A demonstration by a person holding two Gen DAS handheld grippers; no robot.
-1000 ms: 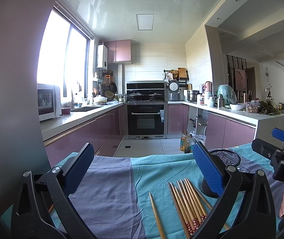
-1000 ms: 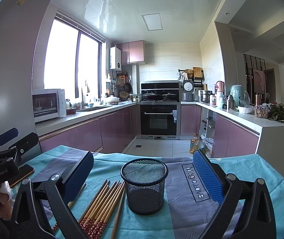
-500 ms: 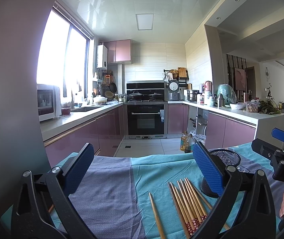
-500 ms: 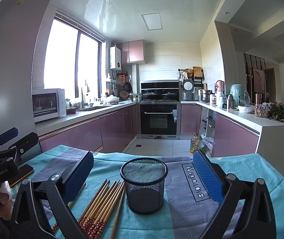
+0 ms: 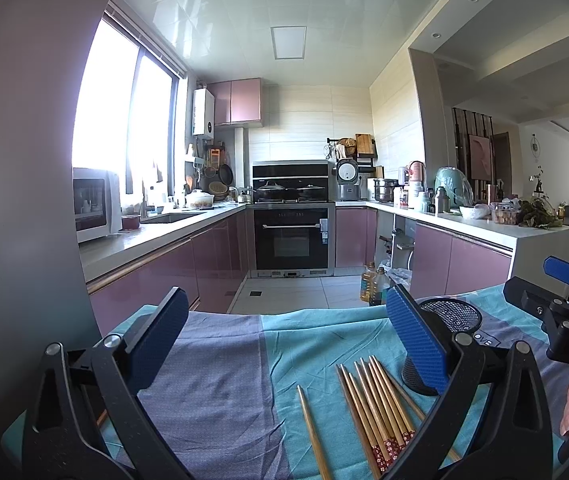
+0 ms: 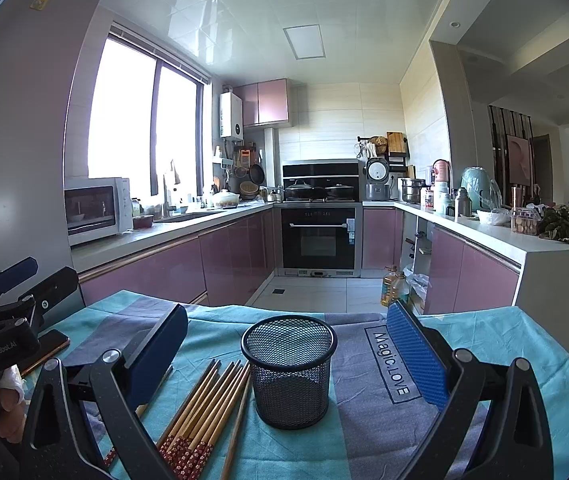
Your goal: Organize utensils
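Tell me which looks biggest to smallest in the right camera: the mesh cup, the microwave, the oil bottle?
1. mesh cup
2. microwave
3. oil bottle
The cup sits nearest the camera, so its lead is only apparent.

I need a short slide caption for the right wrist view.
Open right tool above an empty mesh cup, chopsticks lying beside it on the cloth.

Cloth-covered table (image 6: 524,360) bearing chopsticks (image 6: 204,404), mesh holder (image 6: 290,372)

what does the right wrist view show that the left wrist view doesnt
Only the right wrist view shows the whole mesh cup, the Magic.LOVE print and a phone on the cloth's left edge. Only the left wrist view shows one chopstick lying apart from the bundle. Both show the chopsticks, both open grippers and the teal cloth.
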